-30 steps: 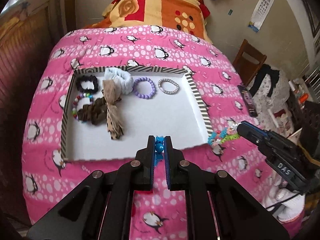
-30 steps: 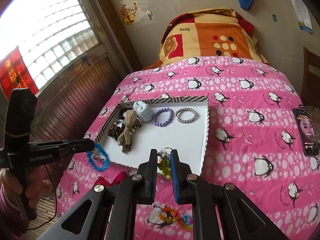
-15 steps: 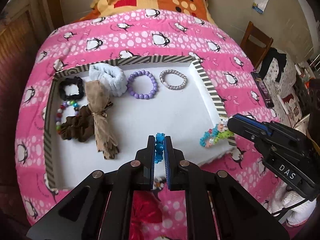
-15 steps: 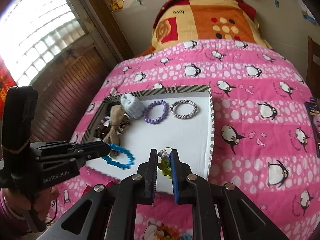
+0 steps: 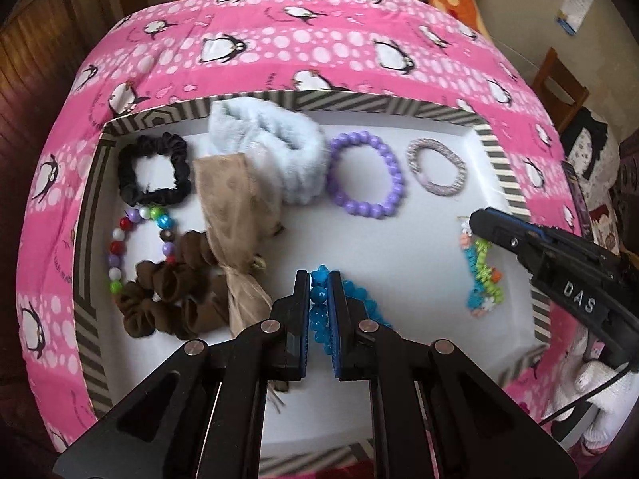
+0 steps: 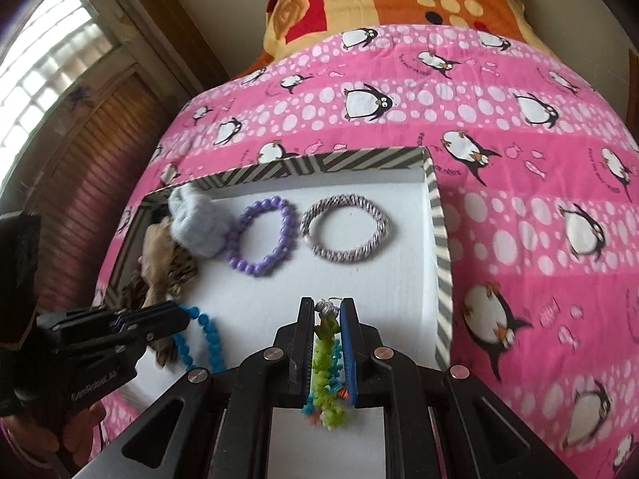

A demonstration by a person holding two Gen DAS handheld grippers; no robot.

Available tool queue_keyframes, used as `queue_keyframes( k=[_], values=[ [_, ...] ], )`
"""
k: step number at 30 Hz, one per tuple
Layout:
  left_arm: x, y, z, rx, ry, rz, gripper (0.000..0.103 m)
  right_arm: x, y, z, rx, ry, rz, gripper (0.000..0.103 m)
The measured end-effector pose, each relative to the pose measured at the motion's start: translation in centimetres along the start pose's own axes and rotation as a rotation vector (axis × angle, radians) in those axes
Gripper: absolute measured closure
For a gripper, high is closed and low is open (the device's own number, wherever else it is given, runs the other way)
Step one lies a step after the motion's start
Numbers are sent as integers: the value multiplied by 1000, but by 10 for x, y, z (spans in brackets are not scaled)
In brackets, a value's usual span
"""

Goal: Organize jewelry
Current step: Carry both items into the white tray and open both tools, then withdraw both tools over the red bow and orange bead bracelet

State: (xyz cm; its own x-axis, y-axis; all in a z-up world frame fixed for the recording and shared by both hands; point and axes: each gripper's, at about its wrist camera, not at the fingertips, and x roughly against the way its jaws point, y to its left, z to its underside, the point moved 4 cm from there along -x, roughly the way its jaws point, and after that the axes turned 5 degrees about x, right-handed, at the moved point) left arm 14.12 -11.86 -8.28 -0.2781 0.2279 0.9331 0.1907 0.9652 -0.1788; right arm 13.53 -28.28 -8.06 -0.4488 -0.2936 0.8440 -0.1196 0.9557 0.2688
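My left gripper (image 5: pixel 319 279) is shut on a blue bead bracelet (image 5: pixel 359 299) and holds it low over the white tray (image 5: pixel 419 263), near its front middle. It also shows in the right wrist view (image 6: pixel 175 319) with the blue bracelet (image 6: pixel 207 339). My right gripper (image 6: pixel 327 305) is shut on a green and teal fuzzy bracelet (image 6: pixel 325 359) over the tray's right front part. In the left wrist view it (image 5: pixel 473 221) holds the fuzzy bracelet (image 5: pixel 481 279) hanging down.
In the tray lie a purple bead bracelet (image 5: pixel 365 173), a silver woven bracelet (image 5: pixel 437 165), a pale blue scrunchie (image 5: pixel 271 147), a black scrunchie (image 5: pixel 153 169), a tan ribbon (image 5: pixel 235 207), a brown scrunchie (image 5: pixel 171 291) and a multicoloured bead bracelet (image 5: pixel 137 243). The tray rests on a pink penguin blanket (image 6: pixel 499 119).
Both grippers have moved forward and down from the tray's front edge to over the tray, each still carrying its bracelet.
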Motion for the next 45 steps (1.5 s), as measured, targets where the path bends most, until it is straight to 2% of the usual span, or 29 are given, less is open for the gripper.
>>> queue_keyframes(
  k=[3,6,8,10,21,25,34,38,42,45],
  values=[
    [-1,4,-1,16,1,0,96,-13,-4,-7,-23,20,-4,91],
    [2,7,1,37,6,17,91,-16,-9,-8,-67,31,-31,90],
    [7,8,3,39,-2,12,70,-10,-9,-7,-74,14,-51,85],
    [15,8,6,45,-13,21,61,0,-9,-5,-68,-2,-42,80],
    [69,5,40,0,-127,-51,59,67,15,26,-42,-106,-49,68],
    [83,3,56,-14,-162,-84,59,84,28,44,-2,-118,-39,67],
    [104,1,95,-6,-189,-112,59,114,38,83,52,-125,-28,66],
    [109,-1,110,7,-182,-102,59,125,37,98,52,-129,-28,65],
    [116,5,123,49,-169,-53,58,137,29,113,52,-126,-18,63],
    [117,14,133,93,-147,-10,51,141,19,128,56,-109,-2,63]
  ],
)
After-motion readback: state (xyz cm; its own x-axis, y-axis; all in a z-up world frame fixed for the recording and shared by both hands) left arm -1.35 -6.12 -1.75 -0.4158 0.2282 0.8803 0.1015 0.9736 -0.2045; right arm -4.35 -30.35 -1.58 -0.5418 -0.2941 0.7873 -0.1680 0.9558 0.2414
